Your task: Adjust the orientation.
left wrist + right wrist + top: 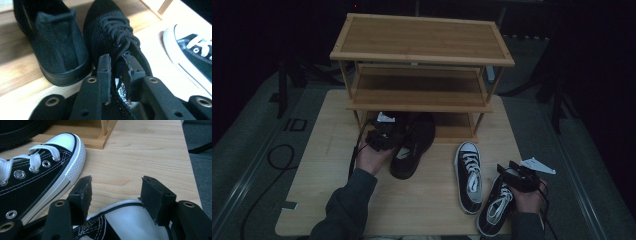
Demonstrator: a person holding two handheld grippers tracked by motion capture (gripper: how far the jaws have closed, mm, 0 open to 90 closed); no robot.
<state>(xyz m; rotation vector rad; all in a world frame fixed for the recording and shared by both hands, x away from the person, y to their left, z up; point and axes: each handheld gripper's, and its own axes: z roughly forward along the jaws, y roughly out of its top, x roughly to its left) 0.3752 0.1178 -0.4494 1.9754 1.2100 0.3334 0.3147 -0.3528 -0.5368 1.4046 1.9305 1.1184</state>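
Pale wooden table (422,200) in a dark room; contents listed nearest first.

Right gripper (115,192): jaws spread apart, straddling the white toe cap of a black canvas sneaker (496,207) at the near right corner, not pressing it. Its mate, a second canvas sneaker (469,176), lies just beside.

Left gripper (116,67): jaws pinched on the heel collar of a black mesh shoe (413,146), toe pointing toward the rack's bottom tier. Likely light, with a soft, yielding upper; the heel rim or tongue looks the firmest hold.

Another black mesh shoe (57,47): already on the lowest shelf, just beside.

Bamboo three-tier shoe rack (422,55): middle and top tiers bare.
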